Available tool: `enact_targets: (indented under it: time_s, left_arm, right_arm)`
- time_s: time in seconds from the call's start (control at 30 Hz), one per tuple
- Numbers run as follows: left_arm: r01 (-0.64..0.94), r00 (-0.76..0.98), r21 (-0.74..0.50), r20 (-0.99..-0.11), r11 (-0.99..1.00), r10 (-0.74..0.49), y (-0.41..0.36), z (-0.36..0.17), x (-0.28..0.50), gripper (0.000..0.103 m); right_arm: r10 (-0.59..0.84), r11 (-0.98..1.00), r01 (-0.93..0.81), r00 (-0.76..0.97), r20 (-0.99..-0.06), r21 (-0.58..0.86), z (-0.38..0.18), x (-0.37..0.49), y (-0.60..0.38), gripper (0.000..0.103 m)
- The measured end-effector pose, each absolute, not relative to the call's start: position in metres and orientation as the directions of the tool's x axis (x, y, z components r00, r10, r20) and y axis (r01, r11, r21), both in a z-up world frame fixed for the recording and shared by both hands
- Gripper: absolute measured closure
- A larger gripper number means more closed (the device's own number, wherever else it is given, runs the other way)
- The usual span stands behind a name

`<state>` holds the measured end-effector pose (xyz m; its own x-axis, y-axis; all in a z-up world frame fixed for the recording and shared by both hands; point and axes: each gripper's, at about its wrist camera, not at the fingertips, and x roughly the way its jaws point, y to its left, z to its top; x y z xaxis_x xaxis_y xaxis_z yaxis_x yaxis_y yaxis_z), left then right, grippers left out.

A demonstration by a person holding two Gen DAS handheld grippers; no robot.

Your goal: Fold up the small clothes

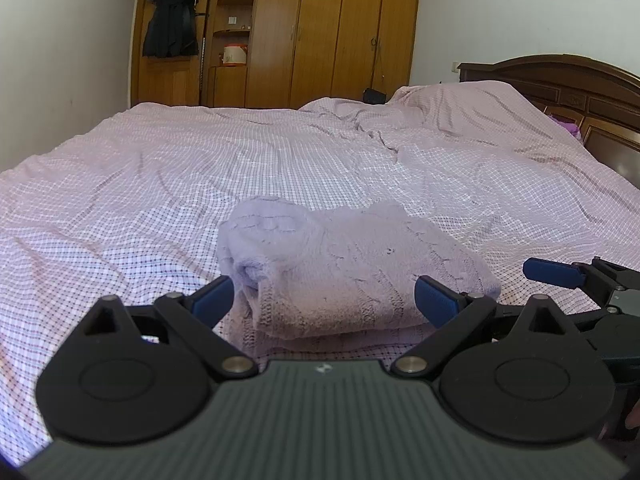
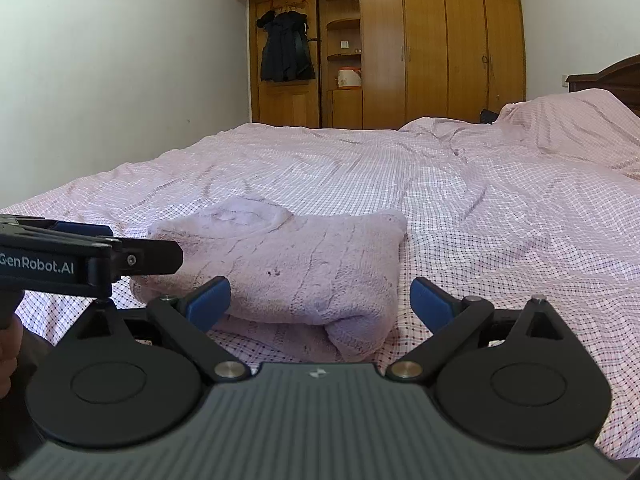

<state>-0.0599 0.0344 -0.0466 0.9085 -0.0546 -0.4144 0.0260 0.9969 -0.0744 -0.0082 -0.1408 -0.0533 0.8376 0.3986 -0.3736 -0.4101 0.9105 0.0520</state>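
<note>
Two grippers, left gripper and right gripper, hover spread wide, empty, just before the folded lilac sweater. It lies on the checked bedsheet, apparently finished.

Black tongs with blue pads, silver pivot screws, ribbed grey body (white "GenRobot.AI" lettering).

A wide bed with a pink checked sheet fills the room. Behind it stands a wooden wardrobe; the walls are pale.

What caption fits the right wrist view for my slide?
Open right gripper faces the folded sweater on the bed, left gripper alongside.
</note>
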Motion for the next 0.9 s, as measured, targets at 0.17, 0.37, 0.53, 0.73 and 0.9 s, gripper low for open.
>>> enact_targets:
  time_s: [0.17,0.37,0.53,0.73,0.9]
  left_arm:
    - [0.03,0.908,-0.066,-0.416,0.997,-0.055,0.0319,-0.0474,-0.0595,0.004]
    - [0.028,0.907,-0.067,-0.418,0.997,-0.053,0.0327,-0.0477,-0.0585,0.004]
    - [0.028,0.906,-0.064,-0.42,0.998,-0.052,0.0323,-0.0477,-0.0587,0.004]
    - [0.027,0.906,-0.067,-0.42,0.997,-0.053,0.0332,-0.0475,-0.0585,0.004]
    - [0.028,0.906,-0.065,-0.42,0.997,-0.053,0.0329,-0.0479,-0.0585,0.004]
  right_arm:
    - [0.4,0.91,-0.412,0.836,-0.376,0.051,-0.0536,-0.0078,-0.1409,0.003]
    - [0.407,0.907,-0.418,0.832,-0.378,0.058,-0.0533,-0.0063,-0.1403,0.003]
    - [0.409,0.904,-0.424,0.829,-0.381,0.048,-0.0545,-0.0058,-0.1385,0.002]
    - [0.411,0.904,-0.425,0.828,-0.382,0.052,-0.0551,-0.0052,-0.1377,0.002]
    - [0.413,0.903,-0.427,0.827,-0.382,0.051,-0.0556,-0.0049,-0.1381,0.002]
